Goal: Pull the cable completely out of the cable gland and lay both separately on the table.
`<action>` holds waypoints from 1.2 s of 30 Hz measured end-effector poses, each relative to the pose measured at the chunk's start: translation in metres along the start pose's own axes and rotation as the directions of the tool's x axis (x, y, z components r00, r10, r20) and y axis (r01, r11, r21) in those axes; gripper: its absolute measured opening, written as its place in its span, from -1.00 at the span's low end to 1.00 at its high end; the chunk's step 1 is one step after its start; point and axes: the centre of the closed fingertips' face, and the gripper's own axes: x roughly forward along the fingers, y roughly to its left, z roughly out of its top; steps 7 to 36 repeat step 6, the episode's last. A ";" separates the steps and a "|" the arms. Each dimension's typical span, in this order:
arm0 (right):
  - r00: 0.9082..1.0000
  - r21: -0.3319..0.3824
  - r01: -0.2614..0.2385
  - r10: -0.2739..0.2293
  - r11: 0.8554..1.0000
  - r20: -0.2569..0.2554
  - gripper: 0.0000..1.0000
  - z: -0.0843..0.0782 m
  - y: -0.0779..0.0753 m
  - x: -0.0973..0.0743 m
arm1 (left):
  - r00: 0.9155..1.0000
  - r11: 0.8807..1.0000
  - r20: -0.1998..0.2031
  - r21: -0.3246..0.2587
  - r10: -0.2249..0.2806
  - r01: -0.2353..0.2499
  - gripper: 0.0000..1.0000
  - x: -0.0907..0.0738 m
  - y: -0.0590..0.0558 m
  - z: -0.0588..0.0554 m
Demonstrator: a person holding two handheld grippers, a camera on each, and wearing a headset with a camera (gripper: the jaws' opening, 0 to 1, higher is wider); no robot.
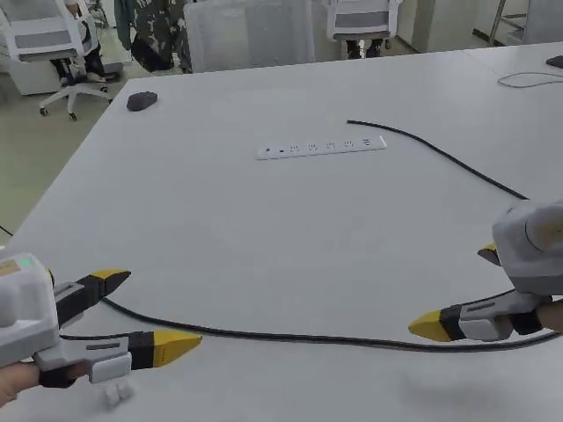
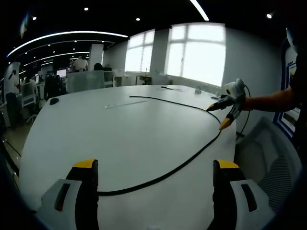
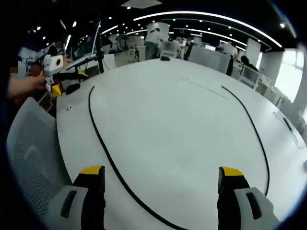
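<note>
— The cable (image 1: 308, 337) is laid out across the table (image 1: 264, 220), and the small white cable gland (image 1: 115, 393) is seen apart from it, just beside the left gripper (image 1: 158, 308).
— Fingers (image 1: 167, 345) are spread wide on both; nothing is held by the right gripper (image 1: 449, 290) either.

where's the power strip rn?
Head view: the white power strip lies flat near the middle of the table, with the far end of the black cable just above its right end and a dark mouse up-left.
</note>
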 end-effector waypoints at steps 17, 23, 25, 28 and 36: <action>1.000 -0.003 0.006 -0.006 1.000 -0.002 0.99 0.001 -0.005 0.001 | 1.000 1.000 0.002 -0.012 -0.001 0.001 0.99 0.002 0.003 0.001; 1.000 -0.003 0.006 -0.006 1.000 -0.002 0.99 0.001 -0.005 0.001 | 1.000 1.000 0.002 -0.012 -0.001 0.001 0.99 0.002 0.003 0.001; 1.000 -0.003 0.006 -0.006 1.000 -0.002 0.99 0.001 -0.005 0.001 | 1.000 1.000 0.002 -0.012 -0.001 0.001 0.99 0.002 0.003 0.001; 1.000 -0.003 0.006 -0.006 1.000 -0.002 0.99 0.001 -0.005 0.001 | 1.000 1.000 0.002 -0.012 -0.001 0.001 0.99 0.002 0.003 0.001; 1.000 -0.003 0.006 -0.006 1.000 -0.002 0.99 0.001 -0.005 0.001 | 1.000 1.000 0.002 -0.012 -0.001 0.001 0.99 0.002 0.003 0.001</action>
